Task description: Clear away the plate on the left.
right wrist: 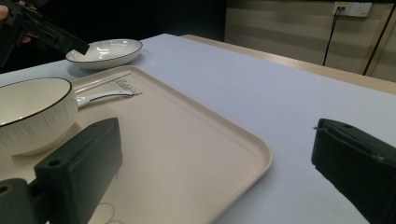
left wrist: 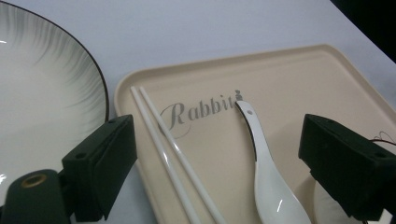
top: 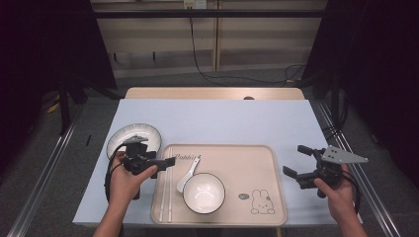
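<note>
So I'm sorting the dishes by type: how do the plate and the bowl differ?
The plate is wide and shallow; the bowl is narrower and deep. The plate rests on the blue tabletop, left of the tray; the bowl stands inside the tray, beside the spoon. The plate lies next to the left gripper; the bowl sits nearer the person. Both are white with dark rims and fine radial lines.

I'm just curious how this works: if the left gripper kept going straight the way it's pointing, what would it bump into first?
Most likely the white chopsticks: the open left gripper points across them over the tray, with the spoon just beyond. Depth is hard to judge, so it might pass above them.
</note>
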